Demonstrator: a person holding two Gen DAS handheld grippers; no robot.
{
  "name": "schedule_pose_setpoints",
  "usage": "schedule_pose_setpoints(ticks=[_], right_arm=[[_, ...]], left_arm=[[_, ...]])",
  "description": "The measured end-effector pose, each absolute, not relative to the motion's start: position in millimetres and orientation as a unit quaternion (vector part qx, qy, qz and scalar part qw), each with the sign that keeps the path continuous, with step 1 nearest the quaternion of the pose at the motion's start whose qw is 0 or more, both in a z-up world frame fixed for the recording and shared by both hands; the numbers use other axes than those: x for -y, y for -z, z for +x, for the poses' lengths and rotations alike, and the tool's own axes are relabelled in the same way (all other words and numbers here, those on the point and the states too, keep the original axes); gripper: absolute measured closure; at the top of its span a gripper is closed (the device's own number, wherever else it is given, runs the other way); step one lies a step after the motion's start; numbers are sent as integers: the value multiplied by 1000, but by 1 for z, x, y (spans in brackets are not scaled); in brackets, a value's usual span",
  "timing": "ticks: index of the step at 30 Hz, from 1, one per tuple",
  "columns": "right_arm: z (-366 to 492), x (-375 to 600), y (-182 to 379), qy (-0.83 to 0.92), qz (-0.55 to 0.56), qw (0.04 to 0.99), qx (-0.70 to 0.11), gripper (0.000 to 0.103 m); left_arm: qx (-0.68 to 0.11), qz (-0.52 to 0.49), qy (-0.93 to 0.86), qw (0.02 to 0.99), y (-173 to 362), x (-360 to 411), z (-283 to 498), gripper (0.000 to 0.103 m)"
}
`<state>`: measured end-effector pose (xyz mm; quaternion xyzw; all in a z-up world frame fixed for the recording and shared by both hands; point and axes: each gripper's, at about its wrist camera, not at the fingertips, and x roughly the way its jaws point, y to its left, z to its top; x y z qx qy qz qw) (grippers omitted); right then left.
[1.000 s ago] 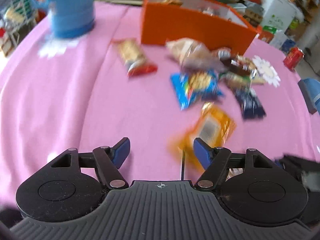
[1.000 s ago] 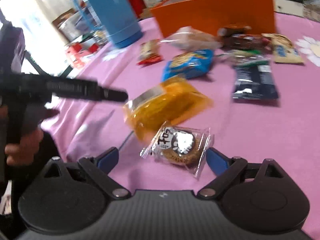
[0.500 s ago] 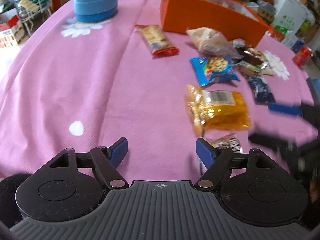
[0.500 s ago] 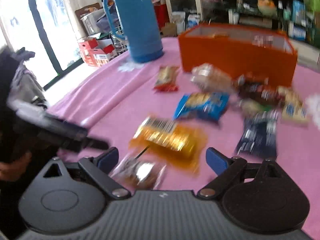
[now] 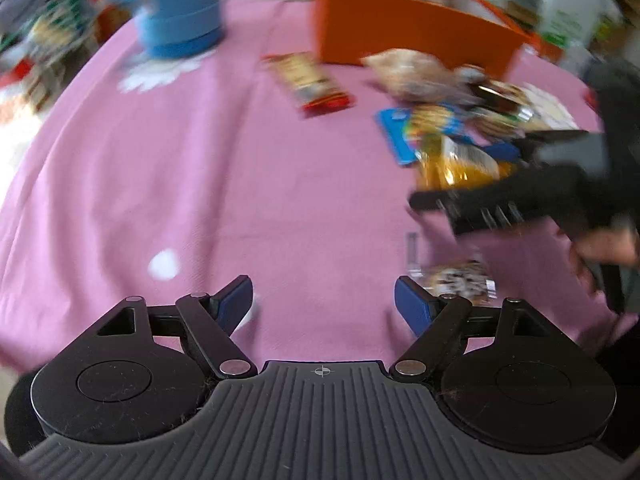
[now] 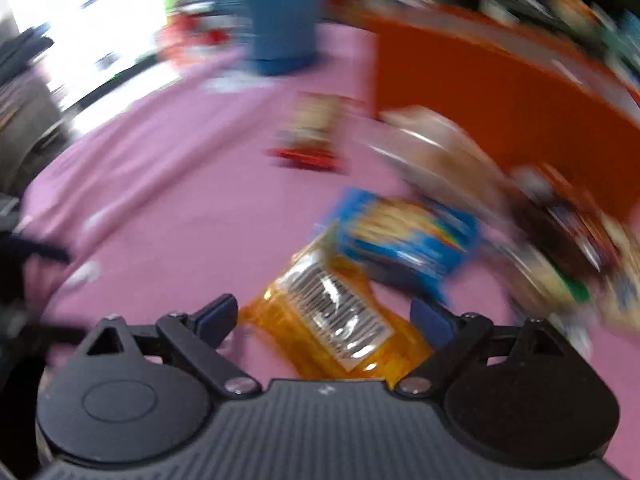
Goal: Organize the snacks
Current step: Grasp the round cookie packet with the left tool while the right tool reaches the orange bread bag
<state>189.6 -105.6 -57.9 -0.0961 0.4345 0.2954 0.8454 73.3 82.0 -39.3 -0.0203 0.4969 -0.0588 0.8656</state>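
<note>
our right gripper (image 6: 324,316) hangs over the orange snack packet (image 6: 340,320) with its jaws spread wide, the packet between them but not pinched. the danger, we think, is closing on the slick film too near one end, so the packet slides out or drags the blue cookie packet (image 6: 404,240) that touches its far edge. the right wrist view is heavily blurred, so a mistimed squeeze seems likely too.

our left gripper (image 5: 324,300) is empty over bare pink tablecloth (image 5: 200,180); its jaws have just been opening, with nothing between them. the small clear-wrapped cookie (image 5: 460,280) lies just beside its right finger.

the orange packet looks translucent and glossy, with a white barcode label facing up. it lies flat near the cloth's front, well apart from the orange box (image 5: 400,28) at the back, where we judge the snacks belong.
</note>
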Motion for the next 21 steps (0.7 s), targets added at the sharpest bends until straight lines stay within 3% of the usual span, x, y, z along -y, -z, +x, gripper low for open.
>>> schedule_pose_setpoints(ticks=[5, 10, 13, 15, 17, 21], right_arm=[[177, 156, 37, -265, 7, 863, -429, 11], [142, 203, 30, -217, 58, 879, -422, 11], [124, 226, 34, -190, 91, 878, -430, 11], [114, 237, 36, -176, 104, 875, -438, 11], [110, 245, 40, -167, 113, 872, -445, 11], [111, 246, 34, -168, 104, 877, -439, 11]], left_arm=[[-454, 134, 184, 861, 44, -25, 75, 39], [-444, 260, 319, 796, 61, 4, 79, 44], [-436, 299, 352, 772, 65, 6, 82, 56], [-441, 299, 375, 758, 64, 6, 88, 80], [-455, 280, 389, 750, 64, 6, 95, 91], [-482, 228, 339, 775, 63, -6, 108, 97]])
